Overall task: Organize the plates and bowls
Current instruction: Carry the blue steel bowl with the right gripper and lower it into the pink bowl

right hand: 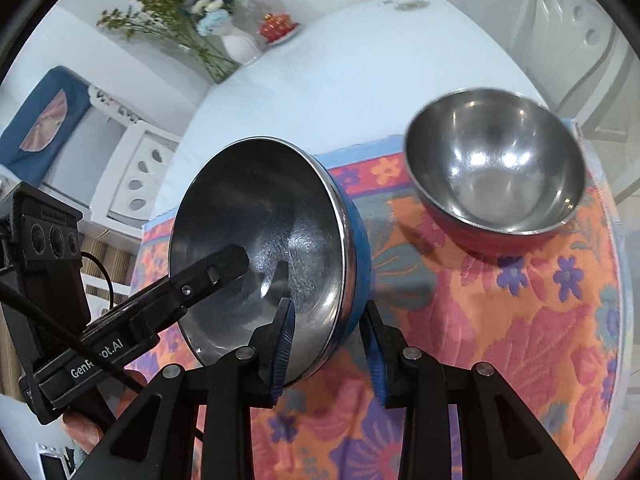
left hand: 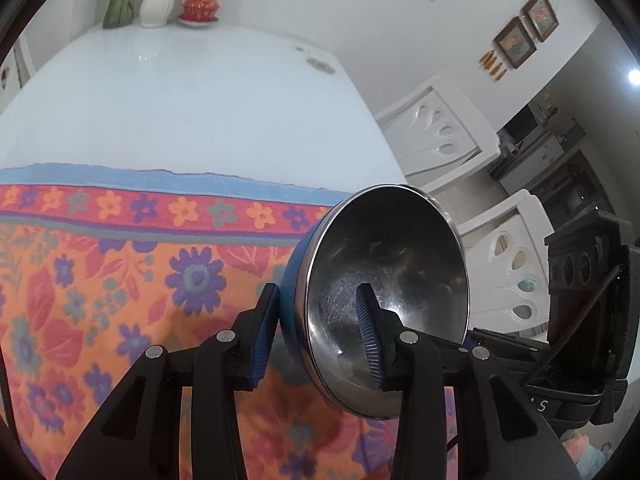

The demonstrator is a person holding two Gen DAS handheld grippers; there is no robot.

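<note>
A white glossy table (right hand: 340, 92) fills the background, its near part covered by an orange floral cloth (right hand: 500, 320). At far left a white vase of flowers (right hand: 236, 46) stands beside a small red lidded dish (right hand: 276, 26). In the middle, a blue-walled steel bowl (right hand: 276, 248) is held tipped on its side above the cloth. The left gripper (left hand: 316, 336) clamps its rim, one finger inside and one on the blue wall. The right gripper (right hand: 328, 344) straddles the same rim, though whether its pads press it I cannot tell. Farther right, a red-walled steel bowl (right hand: 496, 168) sits upright on the cloth, well apart.
</note>
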